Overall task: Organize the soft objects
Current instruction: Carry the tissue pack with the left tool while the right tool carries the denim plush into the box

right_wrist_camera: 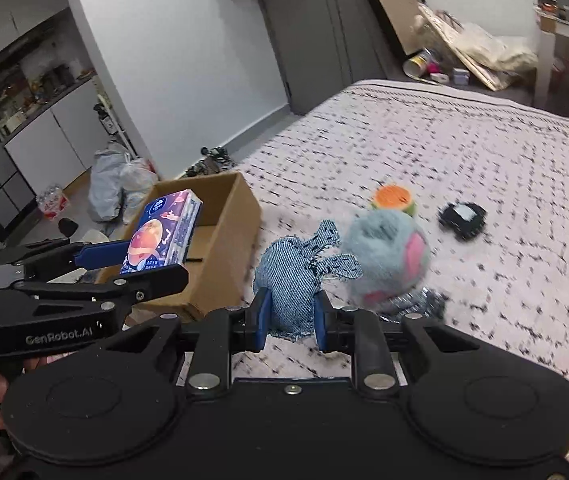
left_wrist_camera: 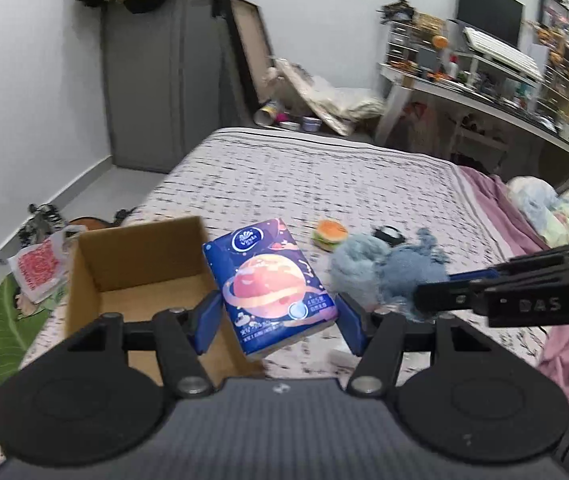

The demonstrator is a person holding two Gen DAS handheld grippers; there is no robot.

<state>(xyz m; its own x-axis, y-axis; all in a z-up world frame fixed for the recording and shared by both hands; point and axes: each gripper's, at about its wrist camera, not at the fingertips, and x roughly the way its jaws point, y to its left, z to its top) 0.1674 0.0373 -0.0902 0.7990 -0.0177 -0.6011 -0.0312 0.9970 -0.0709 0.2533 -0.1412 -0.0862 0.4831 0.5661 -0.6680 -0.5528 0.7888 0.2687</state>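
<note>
Both my grippers raised over the bed, each clamped on something.

My left gripper (left_wrist_camera: 276, 316) tilts downward, blue pads pressed on a tissue pack (left_wrist_camera: 270, 284). My right gripper (right_wrist_camera: 290, 316), at its 3 o'clock, also tilts down, jaws narrow, pinching a denim plush (right_wrist_camera: 292, 276).
</note>
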